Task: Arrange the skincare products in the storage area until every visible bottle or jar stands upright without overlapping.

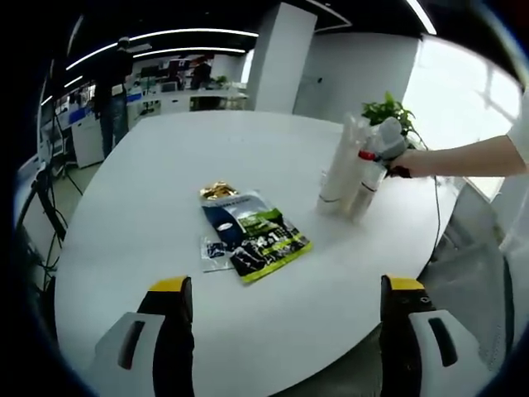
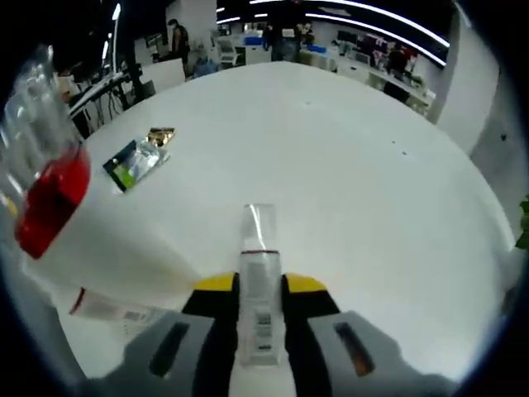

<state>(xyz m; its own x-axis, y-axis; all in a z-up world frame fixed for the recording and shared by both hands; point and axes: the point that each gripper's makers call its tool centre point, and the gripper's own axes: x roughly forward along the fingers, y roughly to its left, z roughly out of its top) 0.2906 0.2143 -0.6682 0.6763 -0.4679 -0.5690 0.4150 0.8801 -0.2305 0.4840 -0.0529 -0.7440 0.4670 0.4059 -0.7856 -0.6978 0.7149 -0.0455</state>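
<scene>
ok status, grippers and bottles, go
Left gripper open above table. Right gripper shut on clear tube. White bottles upright; packets lying flat.

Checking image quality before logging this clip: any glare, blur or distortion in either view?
Left gripper view: the window behind the plant is blown out, washing out the tall white bottles; the white table bows under the fisheye. Right gripper view: a white bottle with a red band looms large and soft; the clear tube in the right gripper stays sharp.
</scene>
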